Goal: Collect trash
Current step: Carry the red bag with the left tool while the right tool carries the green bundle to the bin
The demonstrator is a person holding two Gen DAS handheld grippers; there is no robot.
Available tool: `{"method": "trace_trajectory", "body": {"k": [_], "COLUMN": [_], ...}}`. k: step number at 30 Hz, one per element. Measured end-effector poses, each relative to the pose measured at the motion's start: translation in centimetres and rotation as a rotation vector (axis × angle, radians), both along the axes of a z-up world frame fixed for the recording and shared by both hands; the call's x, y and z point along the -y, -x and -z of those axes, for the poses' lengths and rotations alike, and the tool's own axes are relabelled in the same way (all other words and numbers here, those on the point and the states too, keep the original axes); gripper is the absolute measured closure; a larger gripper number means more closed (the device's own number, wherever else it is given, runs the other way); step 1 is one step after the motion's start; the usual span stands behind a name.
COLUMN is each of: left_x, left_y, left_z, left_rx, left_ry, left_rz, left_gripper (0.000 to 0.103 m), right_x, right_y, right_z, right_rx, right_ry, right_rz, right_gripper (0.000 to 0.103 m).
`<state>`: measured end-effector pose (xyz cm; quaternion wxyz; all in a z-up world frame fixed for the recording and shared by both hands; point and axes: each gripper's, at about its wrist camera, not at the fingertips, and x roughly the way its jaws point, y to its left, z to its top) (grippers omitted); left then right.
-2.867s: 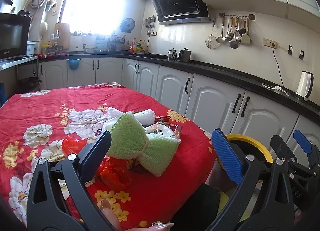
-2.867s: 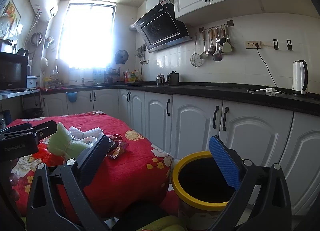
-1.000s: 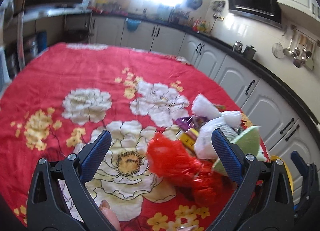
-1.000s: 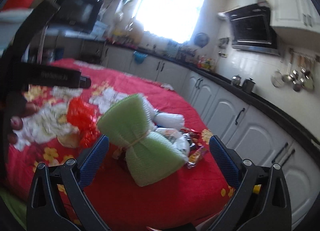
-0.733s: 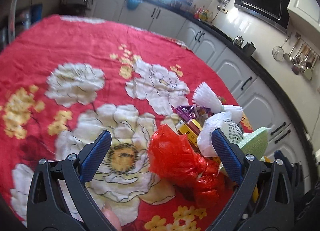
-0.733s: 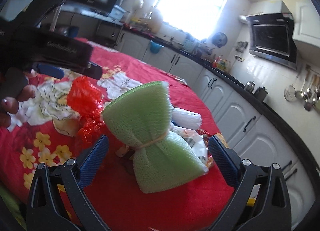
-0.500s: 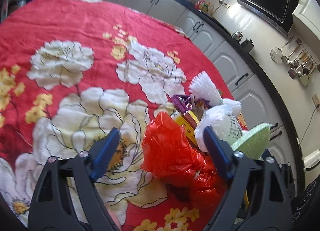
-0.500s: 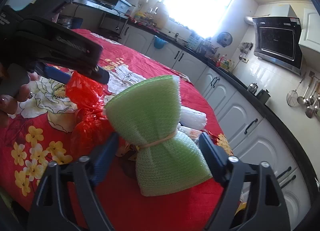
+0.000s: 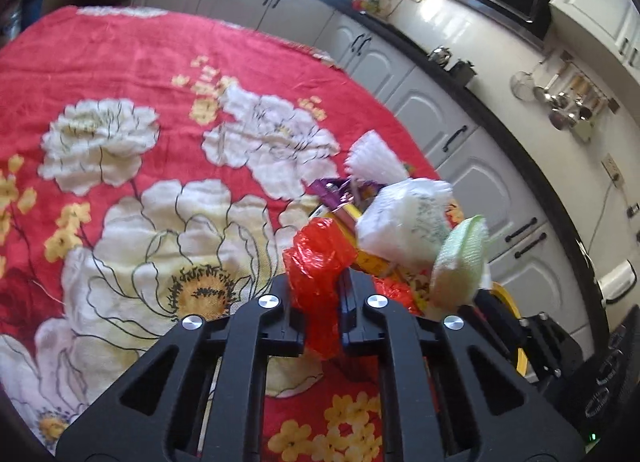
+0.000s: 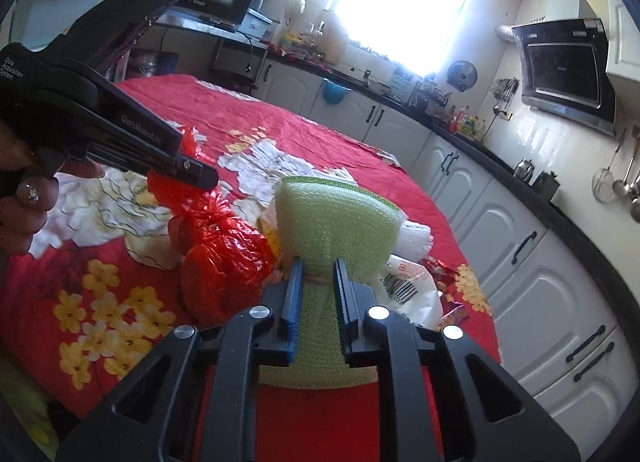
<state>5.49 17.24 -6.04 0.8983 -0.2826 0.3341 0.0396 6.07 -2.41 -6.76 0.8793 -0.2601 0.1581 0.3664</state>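
Both grippers have been brought down to the trash pile since the earlier frames, when they were held open above the table, and their jaws have just been closing, each with a piece of trash between them. The left gripper (image 9: 320, 298) is now clenched on the red plastic bag (image 9: 320, 262), whose crumpled top is pinched between the pads while the rest of the bag lies on the red flowered tablecloth (image 9: 120, 62). The right gripper (image 10: 318, 294) is clamped around the tied waist of the green foam net (image 10: 338, 218), which stands upright, flared above the pads and resting on the cloth below them. Seen from the right wrist, the red plastic bag (image 10: 216, 242) lies just beside the green foam net, on its left, with the left gripper (image 10: 192, 174) pressed onto its top and a hand (image 10: 28, 202) seen behind it. A white plastic bag (image 9: 404, 226) and some small wrappers (image 9: 340, 190) are heaped against the two held pieces. A yellow-rimmed bin (image 9: 510, 310) is partly seen past the table edge, beside the white cabinets (image 9: 480, 190).
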Motion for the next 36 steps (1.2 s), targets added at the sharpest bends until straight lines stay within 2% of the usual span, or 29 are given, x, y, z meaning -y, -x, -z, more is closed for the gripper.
{"method": "trace_trajectory", "body": {"k": [1,3,4,5,9,18,19,20,21,25,31,36], "left_x": [0.0,0.1,0.0,0.1,0.2,-1.2,-1.4,-1.5,-1.6,-1.6,-0.4,1.6], "left_y": [0.2,0.7,0.8,1.0,1.7,3.7,3.9,4.0,4.2,4.5,4.2,3.1], "left_z": [-0.4,-1.1,-1.4,-1.6,-2.9,-6.8,-7.3,-7.7,-8.0,-9.2,-10.5,-10.9], "left_rx": [0.01,0.028,0.033,0.038,0.072,0.182,0.194,0.204,0.213,0.242,0.268,0.272], "left_ry": [-0.004,-0.009,-0.011,-0.016,-0.051,-0.119,-0.126,-0.131,-0.134,-0.148,-0.174,-0.191], "left_rz": [0.004,0.01,0.013,0.014,0.015,-0.066,-0.077,-0.083,-0.088,-0.1,-0.077,-0.03], "left_gripper": [0.098,0.098,0.098,0.098,0.098,0.098,0.098,0.098,0.098,0.098,0.098,0.098], "right_x": [0.2,0.5,0.5,0.9,0.7,-1.2,-1.4,-1.4,-1.4,-0.5,2.3,6.1], "right_y": [0.0,-0.2,-0.3,-0.3,-1.0,-4.3,-4.8,-5.2,-5.5,-5.3,-4.6,-4.3], "right_z": [-0.1,-0.5,-0.7,-1.0,-1.5,-1.1,-0.8,-0.6,-0.5,-1.4,-4.1,-6.4], "right_rx": [-0.013,-0.031,-0.039,-0.042,-0.061,-0.228,-0.248,-0.271,-0.284,-0.316,-0.341,-0.329], "right_ry": [-0.012,-0.039,-0.044,-0.081,-0.096,-0.083,-0.083,-0.086,-0.09,-0.159,-0.278,-0.357], "right_rz": [0.01,0.022,0.033,0.054,0.06,0.045,0.05,0.051,0.05,0.034,0.026,0.071], "right_gripper": [0.088,0.07,0.037,0.022,0.023,0.025,0.029,0.04,0.04,0.046,0.046,0.046]}}
